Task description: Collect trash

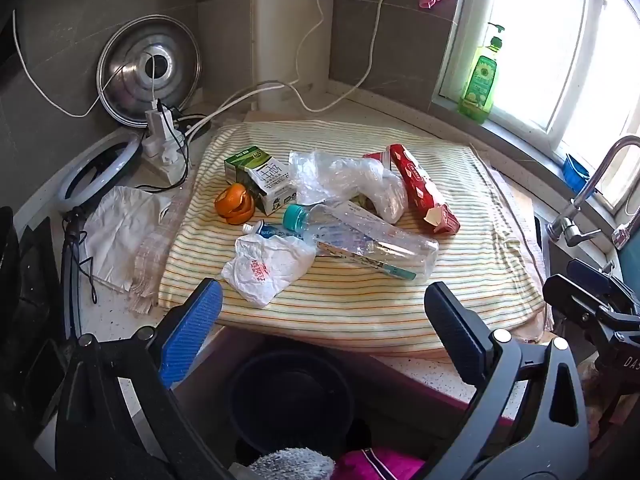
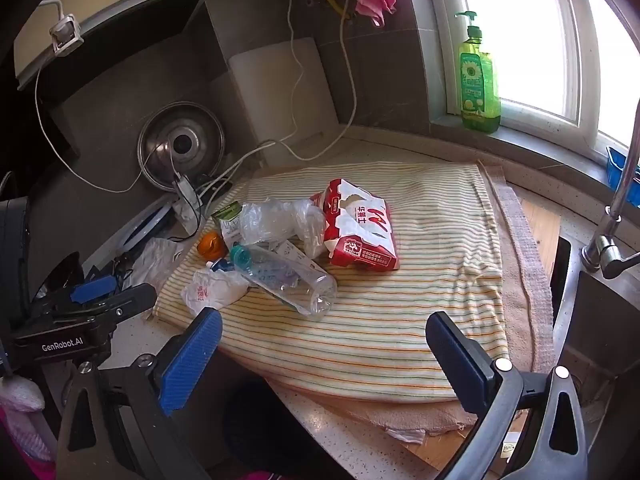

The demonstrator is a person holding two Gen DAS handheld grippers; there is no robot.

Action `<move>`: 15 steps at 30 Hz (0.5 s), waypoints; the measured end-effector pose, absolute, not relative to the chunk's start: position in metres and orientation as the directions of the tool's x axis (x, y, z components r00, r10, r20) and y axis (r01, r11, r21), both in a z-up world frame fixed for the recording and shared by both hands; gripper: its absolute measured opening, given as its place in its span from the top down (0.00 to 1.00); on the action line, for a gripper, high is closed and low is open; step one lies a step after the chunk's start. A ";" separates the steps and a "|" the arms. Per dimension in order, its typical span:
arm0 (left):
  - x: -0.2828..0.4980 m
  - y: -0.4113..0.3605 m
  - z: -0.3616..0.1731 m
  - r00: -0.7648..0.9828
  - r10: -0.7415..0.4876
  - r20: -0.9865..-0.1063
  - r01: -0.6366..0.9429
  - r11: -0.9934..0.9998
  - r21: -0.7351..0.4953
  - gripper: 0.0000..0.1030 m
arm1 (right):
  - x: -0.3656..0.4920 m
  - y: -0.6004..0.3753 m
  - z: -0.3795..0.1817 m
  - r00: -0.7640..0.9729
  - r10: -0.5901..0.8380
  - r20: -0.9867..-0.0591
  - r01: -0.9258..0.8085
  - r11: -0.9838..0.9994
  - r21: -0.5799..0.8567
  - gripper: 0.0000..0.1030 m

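The clear plastic bottle (image 1: 360, 242) lies on its side on the striped cloth (image 1: 460, 280) over the worktop, teal cap aimed up-left toward the orange peel (image 1: 235, 209), base toward the near right. Both the left gripper (image 1: 324, 332) and right gripper (image 2: 324, 344) hang spread wide and empty, short of the pile, the bottle ahead of them.

"GenRobot.AI" stands in white on the black left gripper body (image 2: 64, 346) at the near left. The red and white carton (image 2: 358, 230) on the striped cloth carries a large red "W" mark with Chinese characters. The right gripper body (image 1: 628, 360) at the near right edge shows the letters "DAS", cut off.
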State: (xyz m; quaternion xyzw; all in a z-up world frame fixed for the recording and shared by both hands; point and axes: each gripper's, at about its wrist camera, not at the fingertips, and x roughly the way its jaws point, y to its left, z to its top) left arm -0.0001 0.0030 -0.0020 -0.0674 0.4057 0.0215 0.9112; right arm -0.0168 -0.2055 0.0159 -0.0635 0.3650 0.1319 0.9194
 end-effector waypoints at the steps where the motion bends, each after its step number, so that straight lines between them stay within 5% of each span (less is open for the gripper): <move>1: 0.000 0.004 -0.002 0.670 -0.017 -0.742 -0.093 0.990 -0.106 0.00 | -0.017 -0.206 0.016 0.697 0.195 -0.690 -0.288 0.957 -0.020 0.00; 15: -0.002 0.013 -0.002 0.670 -0.012 -0.743 -0.090 0.991 -0.098 0.00 | -0.016 -0.210 0.013 0.699 0.184 -0.691 -0.265 0.964 -0.011 0.00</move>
